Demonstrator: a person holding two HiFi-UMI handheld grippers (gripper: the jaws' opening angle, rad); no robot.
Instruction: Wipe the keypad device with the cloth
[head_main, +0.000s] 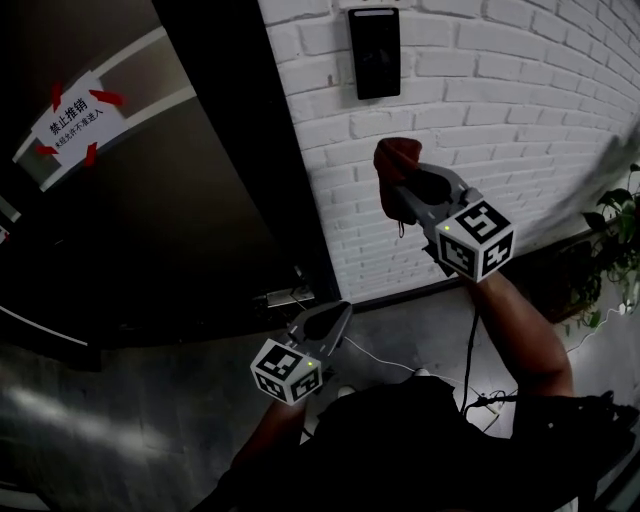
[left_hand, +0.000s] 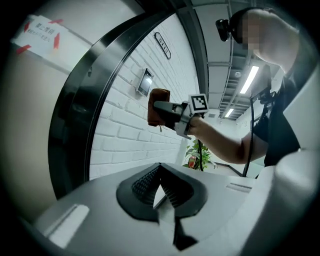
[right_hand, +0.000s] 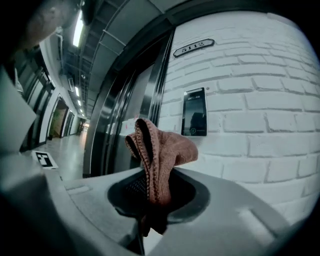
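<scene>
Keypad device (head_main: 374, 52), one, on brick wall (head_main: 500, 100); right claw (head_main: 397, 190) grasps one cloth (head_main: 396, 158); left claw (left_hand: 160, 189) clenched, empty.

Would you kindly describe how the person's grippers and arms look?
The left gripper and right gripper have grey shells, black ribbed jaws and a white cube with black square markers. A black cable runs beside the right arm. The sleeves are dark and short.
</scene>
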